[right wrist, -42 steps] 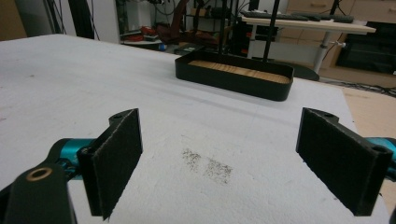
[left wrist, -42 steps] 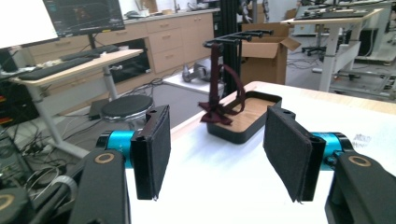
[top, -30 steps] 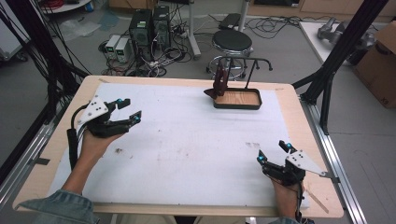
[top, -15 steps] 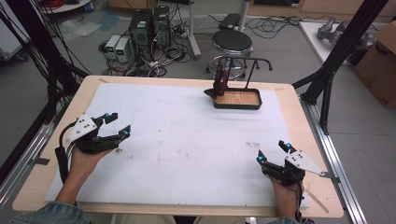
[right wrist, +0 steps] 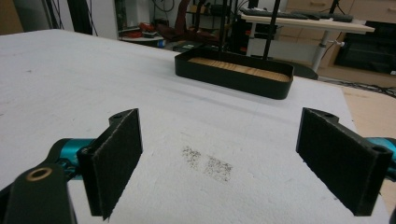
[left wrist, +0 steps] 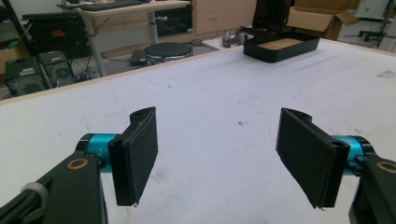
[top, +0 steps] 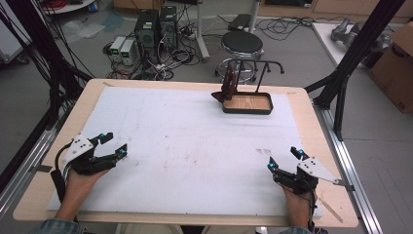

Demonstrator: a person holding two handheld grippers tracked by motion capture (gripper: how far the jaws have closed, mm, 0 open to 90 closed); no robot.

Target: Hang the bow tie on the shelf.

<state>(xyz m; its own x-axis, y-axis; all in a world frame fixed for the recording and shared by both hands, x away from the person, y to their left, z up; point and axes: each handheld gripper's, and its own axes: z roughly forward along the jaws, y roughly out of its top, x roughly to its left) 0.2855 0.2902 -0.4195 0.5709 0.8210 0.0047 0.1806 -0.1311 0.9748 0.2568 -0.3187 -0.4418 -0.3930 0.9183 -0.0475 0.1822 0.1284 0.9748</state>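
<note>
Left gripper (top: 111, 146) has pulled back to the near left edge, jaws wide and empty; right gripper (top: 285, 160) sits wide, empty too. Tray (top: 247, 104) waits far across, untouched. Looks like a reset.

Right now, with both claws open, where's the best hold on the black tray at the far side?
Probably the near long wall of the black tray, from above with the right claw, one jaw inside, one outside. The rim is thin, upright and unobstructed there; the rack and dark item crowd the far-left end.
</note>
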